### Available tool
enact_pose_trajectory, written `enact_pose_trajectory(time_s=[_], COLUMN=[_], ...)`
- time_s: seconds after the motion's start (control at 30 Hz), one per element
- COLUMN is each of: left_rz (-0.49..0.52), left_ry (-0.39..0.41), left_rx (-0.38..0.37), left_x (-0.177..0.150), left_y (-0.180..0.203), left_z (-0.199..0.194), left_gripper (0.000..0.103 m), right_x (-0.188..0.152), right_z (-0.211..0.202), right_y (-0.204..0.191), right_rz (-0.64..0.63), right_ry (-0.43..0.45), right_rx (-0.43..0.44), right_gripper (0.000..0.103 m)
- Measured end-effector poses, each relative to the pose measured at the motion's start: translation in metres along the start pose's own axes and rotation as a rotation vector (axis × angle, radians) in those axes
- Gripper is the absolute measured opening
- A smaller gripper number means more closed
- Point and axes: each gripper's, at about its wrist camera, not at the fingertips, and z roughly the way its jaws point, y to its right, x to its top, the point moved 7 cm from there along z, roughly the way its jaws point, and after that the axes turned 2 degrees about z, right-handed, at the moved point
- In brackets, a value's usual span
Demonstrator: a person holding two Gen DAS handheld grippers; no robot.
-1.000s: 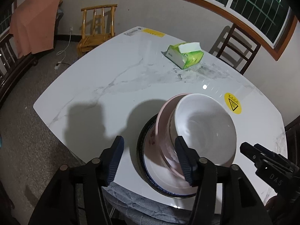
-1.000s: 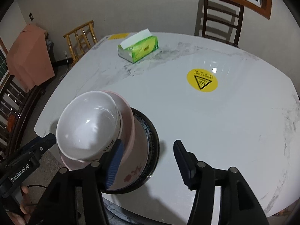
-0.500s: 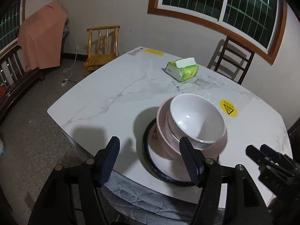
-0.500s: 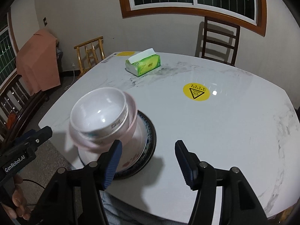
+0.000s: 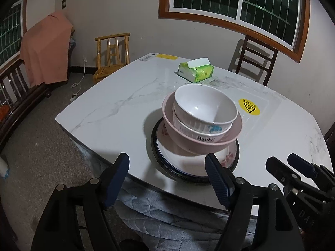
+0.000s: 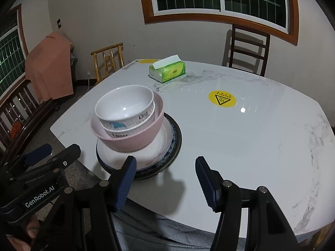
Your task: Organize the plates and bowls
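Note:
A stack stands near the table's front edge. A white bowl (image 5: 206,106) (image 6: 125,106) sits in a second white bowl, inside a pink bowl (image 5: 201,138) (image 6: 134,138). These rest on a white floral plate (image 5: 227,156) (image 6: 155,154) over a dark blue-rimmed plate (image 5: 156,150) (image 6: 177,133). My left gripper (image 5: 167,163) is open and empty, in front of the stack and apart from it. My right gripper (image 6: 165,165) is open and empty, in front of the stack's right side.
The white marble table (image 5: 117,108) (image 6: 261,136) holds a green tissue box (image 5: 195,72) (image 6: 167,71) at the back and a yellow warning sticker (image 5: 248,108) (image 6: 222,98). Chairs (image 5: 112,56) (image 6: 247,48) stand behind it. A grey quilted cloth (image 5: 167,219) lies under the front edge.
Both grippers have pulled back and up from the stack. The bowls, tilted and blurred earlier, now sit level on the plates.

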Motion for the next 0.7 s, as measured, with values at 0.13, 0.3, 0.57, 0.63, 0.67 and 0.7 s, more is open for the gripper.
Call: enact_pose_trajectory(time_s=[0.13, 0.3, 0.57, 0.63, 0.67, 0.7], left_rz=[0.0, 0.002, 0.005, 0.005, 0.005, 0.006], left_ry=[-0.004, -0.004, -0.013, -0.014, -0.015, -0.016], left_rx=[0.001, 0.005, 0.004, 0.003, 0.002, 0.004], left_x=[-0.005, -0.005, -0.007, -0.007, -0.007, -0.007], left_y=[0.0, 0.0, 0.002, 0.002, 0.002, 0.002], left_z=[-0.001, -0.002, -0.002, -0.002, -0.002, -0.001], left_gripper=[0.072, 0.072, 0.072, 0.072, 0.072, 0.072], right_x=[-0.006, -0.011, -0.015, -0.016, -0.017, -0.017], right_z=[0.001, 0.003, 0.009, 0.01, 0.01, 0.011], right_y=[0.001, 0.0, -0.001, -0.002, -0.002, -0.002], right_rz=[0.001, -0.002, -0.005, -0.009, -0.009, -0.009], right_ry=[-0.009, -0.021, -0.04, -0.044, -0.046, -0.048], right_rx=[0.001, 0.0, 0.013, 0.01, 0.012, 0.015], right_gripper=[0.06, 0.06, 0.06, 0.06, 0.06, 0.06])
